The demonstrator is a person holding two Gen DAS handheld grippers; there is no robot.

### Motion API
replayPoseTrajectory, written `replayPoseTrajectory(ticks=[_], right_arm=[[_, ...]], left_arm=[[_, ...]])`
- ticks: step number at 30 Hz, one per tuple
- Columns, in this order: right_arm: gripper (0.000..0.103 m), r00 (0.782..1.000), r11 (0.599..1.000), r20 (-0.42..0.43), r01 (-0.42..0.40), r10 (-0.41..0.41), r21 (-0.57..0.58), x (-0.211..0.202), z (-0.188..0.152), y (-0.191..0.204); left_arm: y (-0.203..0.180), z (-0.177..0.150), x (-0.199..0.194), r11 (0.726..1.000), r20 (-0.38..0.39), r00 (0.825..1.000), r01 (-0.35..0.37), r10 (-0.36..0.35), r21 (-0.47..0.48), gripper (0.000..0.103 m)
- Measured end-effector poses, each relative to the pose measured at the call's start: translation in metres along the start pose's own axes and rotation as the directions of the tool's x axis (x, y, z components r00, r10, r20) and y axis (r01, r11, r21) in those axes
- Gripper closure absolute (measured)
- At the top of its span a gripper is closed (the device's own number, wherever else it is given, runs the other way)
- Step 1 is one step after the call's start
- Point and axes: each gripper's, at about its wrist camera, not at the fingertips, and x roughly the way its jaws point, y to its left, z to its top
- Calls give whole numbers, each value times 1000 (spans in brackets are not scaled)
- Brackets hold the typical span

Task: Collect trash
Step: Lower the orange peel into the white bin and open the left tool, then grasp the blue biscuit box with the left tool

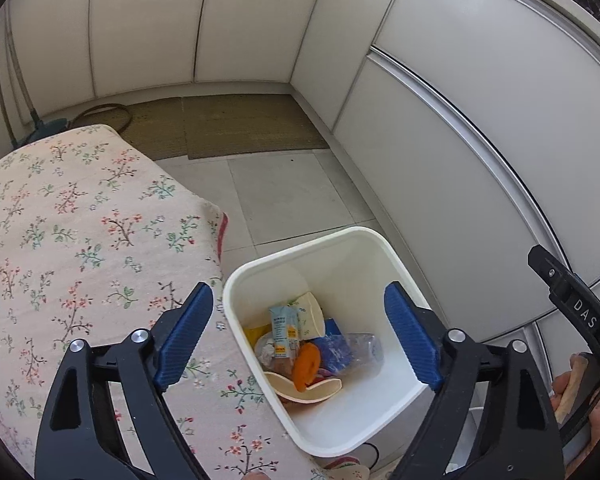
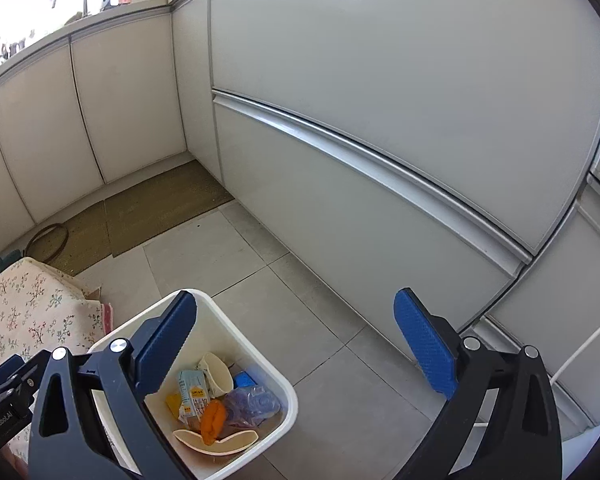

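Left wrist view. At far left a table covered with a cream floral-print cloth (image 1: 80,216) fills the frame; its right edge stands just beside the white square plastic waste bin (image 1: 364,236) on the grey tiled floor (image 1: 284,196). The left gripper (image 1: 300,336) points steeply down over the bin's left rim, blue-padded jaws released and spread wide, nothing between them. Inside the bin lie a light-blue drink carton (image 1: 284,328), a crumpled clear plastic bottle (image 1: 360,350), an orange peel-like scrap (image 1: 306,366) and a cream paper cup (image 1: 314,314). At the right edge, part of the other tool and a hand (image 1: 568,396) show.

Right wrist view. The same bin (image 2: 288,390) sits at lower left, its trash heaped on the bottom. The right gripper (image 2: 296,352) tilts downward beside it, jaws released and fully apart, empty; its left finger overlaps the bin's rim, its right finger hangs over bare tile near the grey-white cabinet fronts (image 2: 380,120).
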Motion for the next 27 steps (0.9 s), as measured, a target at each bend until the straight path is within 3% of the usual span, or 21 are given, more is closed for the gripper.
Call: replayPoseTrajectory(ticks=[7,17,23,27], right_arm=[[7,998,989,-23,-59,56,-138,-8,-12,56],[7,989,941,-61,-144,131,-307,-21,-33,137],[7,979,905,-79,-202,186,-373,-35,-46,189],[7,971,879,-86,-240,225,-411,-46,-55,221]], left_arm=[[33,-1,-17,993,35,993,-115,116,-21,11],[109,-11,-36,972,7,975,-222,223,-77,10],[172,-16,-53,942,-18,952,-303,304,-144,9],[219,-21,-61,907,-55,933,-360,357,-217,9]])
